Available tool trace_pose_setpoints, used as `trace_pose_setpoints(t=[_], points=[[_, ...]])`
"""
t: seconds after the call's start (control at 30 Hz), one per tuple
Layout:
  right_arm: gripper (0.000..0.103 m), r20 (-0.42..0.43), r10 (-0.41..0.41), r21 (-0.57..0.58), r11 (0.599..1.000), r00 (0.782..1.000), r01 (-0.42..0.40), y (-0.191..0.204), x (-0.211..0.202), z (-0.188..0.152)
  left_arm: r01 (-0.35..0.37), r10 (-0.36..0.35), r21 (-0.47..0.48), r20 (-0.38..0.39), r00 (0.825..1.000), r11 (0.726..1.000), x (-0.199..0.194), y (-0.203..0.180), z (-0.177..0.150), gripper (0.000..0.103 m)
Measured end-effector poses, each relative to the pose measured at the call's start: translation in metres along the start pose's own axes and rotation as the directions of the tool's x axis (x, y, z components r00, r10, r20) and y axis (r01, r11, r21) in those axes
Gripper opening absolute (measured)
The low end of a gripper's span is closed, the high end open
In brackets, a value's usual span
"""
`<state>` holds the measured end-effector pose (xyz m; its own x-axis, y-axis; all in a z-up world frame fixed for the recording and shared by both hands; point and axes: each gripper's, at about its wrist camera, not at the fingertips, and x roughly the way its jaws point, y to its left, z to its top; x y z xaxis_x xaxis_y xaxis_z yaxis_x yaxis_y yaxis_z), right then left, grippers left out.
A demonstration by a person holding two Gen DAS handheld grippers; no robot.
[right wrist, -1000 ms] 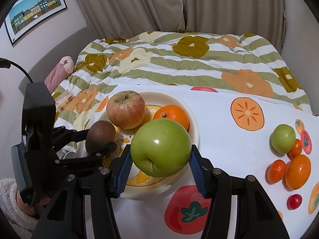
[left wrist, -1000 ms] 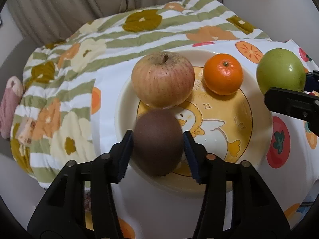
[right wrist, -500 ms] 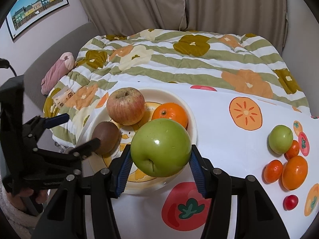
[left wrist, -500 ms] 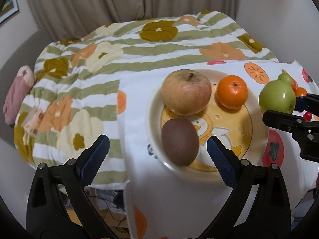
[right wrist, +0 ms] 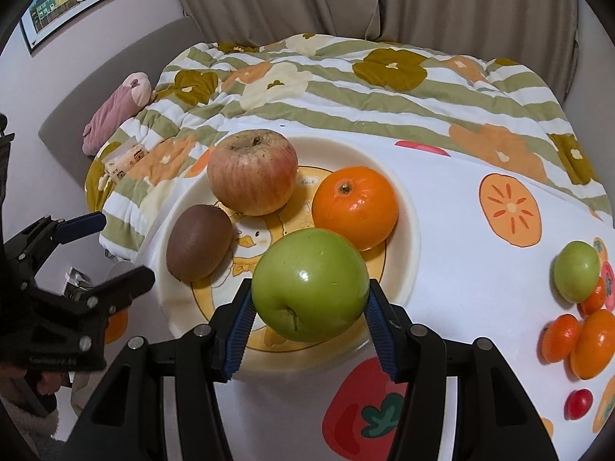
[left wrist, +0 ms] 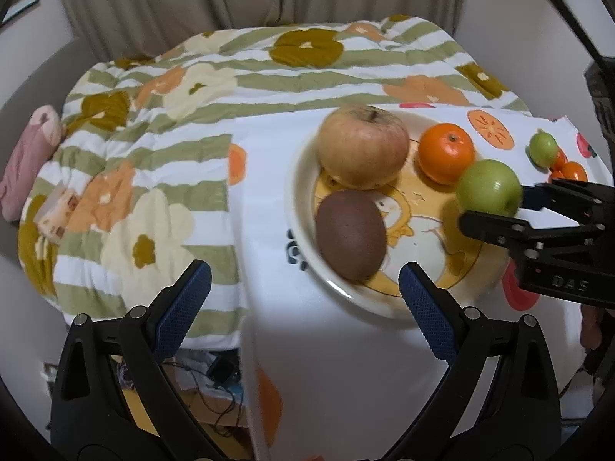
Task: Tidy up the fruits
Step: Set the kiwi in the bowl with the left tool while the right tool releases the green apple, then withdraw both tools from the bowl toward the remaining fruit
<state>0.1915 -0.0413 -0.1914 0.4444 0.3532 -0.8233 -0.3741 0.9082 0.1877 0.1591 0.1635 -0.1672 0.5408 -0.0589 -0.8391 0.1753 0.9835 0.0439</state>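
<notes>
Step in hand: loading the round cream ceramic plate with a yellow duck print. My right tongs grip a glossy green apple, blue pads pressed to both its sides, held over the plate's near rim. From the left wrist view the apple looks just above the plate, not yet resting.

My left tongs stand fully spread with nothing between the pads; the jaws have just been opening. The fuzzy brown oval kiwi lies free on the plate's left side beyond them.

Also on the plate: a large blotchy red-yellow apple at the back and a shiny orange mandarin to the right.

Orientation: the green apple's stem points toward the camera and slightly down, so its core axis runs roughly along the tongs. The kiwi's long axis runs near-to-far across the plate.

Next, I judge: lower into the bare gap in front of the mandarin, release gently; tilted like this the apple may roll. More small fruits wait on the fruit-print white cloth to the right.
</notes>
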Motion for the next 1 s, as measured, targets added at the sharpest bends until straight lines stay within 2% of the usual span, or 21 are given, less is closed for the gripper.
trace_pose_setpoints(t=[0.23, 0.43, 0.47, 0.5, 0.57, 0.67, 0.87, 1.0], points=[[0.052, -0.013, -0.007, -0.013, 1.0, 1.0, 0.007, 0.003, 0.008, 0.003, 0.011, -0.011, 0.021, -0.008, 1.0, 1.0, 0.0, -0.005, -0.001, 0.103], [0.054, -0.021, -0.025, -0.011, 1.0, 0.999, 0.025, 0.007, 0.009, 0.001, 0.004, -0.004, -0.001, -0.007, 1.0, 1.0, -0.005, 0.003, 0.001, 0.103], [0.063, -0.007, -0.014, -0.003, 1.0, 1.0, 0.014, 0.006, 0.006, 0.002, 0.002, -0.002, -0.006, -0.007, 1.0, 1.0, -0.006, 0.004, 0.001, 0.103], [0.081, 0.009, -0.002, 0.006, 1.0, 1.0, 0.002, 0.006, 0.003, 0.003, 0.0, 0.0, -0.011, -0.007, 1.0, 1.0, -0.008, 0.006, 0.0, 0.103], [0.099, 0.039, 0.005, 0.018, 1.0, 0.999, -0.005, 0.005, -0.004, 0.004, -0.009, 0.009, -0.018, -0.007, 1.0, 1.0, -0.011, 0.008, 0.0, 0.103], [0.099, 0.069, 0.015, 0.038, 0.999, 0.998, -0.018, 0.003, -0.012, 0.005, -0.015, 0.015, -0.028, -0.001, 1.0, 1.0, -0.018, 0.011, -0.001, 0.103], [0.1, 0.068, 0.002, 0.02, 1.0, 0.998, -0.004, 0.003, -0.025, 0.004, -0.033, 0.034, -0.04, 0.016, 0.999, 0.999, -0.031, 0.008, -0.002, 0.103], [0.1, 0.07, -0.002, 0.018, 1.0, 0.998, 0.001, 0.001, -0.044, 0.003, -0.002, 0.005, -0.067, 0.035, 0.999, 0.998, -0.045, 0.004, -0.001, 0.103]])
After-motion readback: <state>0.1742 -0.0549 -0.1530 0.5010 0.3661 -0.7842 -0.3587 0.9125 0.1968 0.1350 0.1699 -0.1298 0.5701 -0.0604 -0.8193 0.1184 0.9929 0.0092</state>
